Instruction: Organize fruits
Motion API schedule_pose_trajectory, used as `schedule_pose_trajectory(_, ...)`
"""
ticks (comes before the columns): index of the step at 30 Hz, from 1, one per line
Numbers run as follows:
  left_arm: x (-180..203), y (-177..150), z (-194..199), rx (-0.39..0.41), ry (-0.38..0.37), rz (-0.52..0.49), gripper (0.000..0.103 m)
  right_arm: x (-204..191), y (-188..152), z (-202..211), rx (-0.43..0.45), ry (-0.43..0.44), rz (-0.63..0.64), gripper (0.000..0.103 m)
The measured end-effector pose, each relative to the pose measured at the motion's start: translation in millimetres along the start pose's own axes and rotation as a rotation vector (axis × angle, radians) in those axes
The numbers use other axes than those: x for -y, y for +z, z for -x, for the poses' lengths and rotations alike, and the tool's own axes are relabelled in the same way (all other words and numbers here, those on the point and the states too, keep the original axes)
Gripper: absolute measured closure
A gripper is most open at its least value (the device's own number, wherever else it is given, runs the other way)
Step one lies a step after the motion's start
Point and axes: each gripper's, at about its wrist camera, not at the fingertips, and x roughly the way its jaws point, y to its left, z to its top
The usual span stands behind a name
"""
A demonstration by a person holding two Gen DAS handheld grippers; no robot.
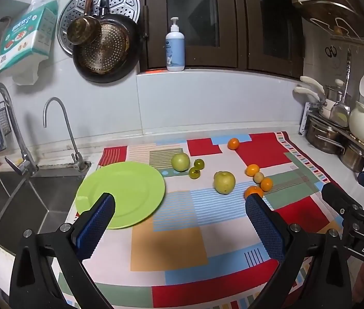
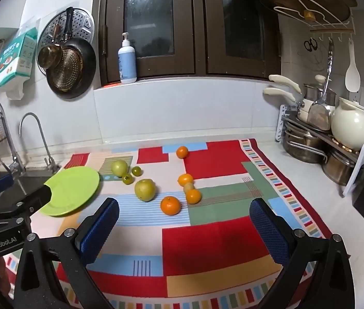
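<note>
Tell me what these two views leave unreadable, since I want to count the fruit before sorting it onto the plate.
- Nearest orange: left wrist view, its lower part is behind the left gripper's right finger.
- Green plate: left wrist view, near rim covered by the left finger; right wrist view, left edge covered by the left gripper's body.
- Small tan fruit: too small to identify in either view.
- Sink interior: cut off by the frame edge.

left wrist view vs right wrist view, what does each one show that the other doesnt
Only the left wrist view shows the steel sink basin openly and the right tool's black body at its right edge. Only the right wrist view shows the nearest orange tangerine whole, plus the left tool's body at its left edge. Both share the round green plate, empty, and loose fruit on the patchwork cloth.
</note>
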Motion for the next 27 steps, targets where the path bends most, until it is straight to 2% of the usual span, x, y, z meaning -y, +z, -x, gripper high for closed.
schedule_pose_trajectory(27, -2.1, -8.1, 12.1, 0.023, 0.080, 0.033, 0.000, -8.4, 1.9, -7.3, -0.012, 0.073, 0.053, 0.001)
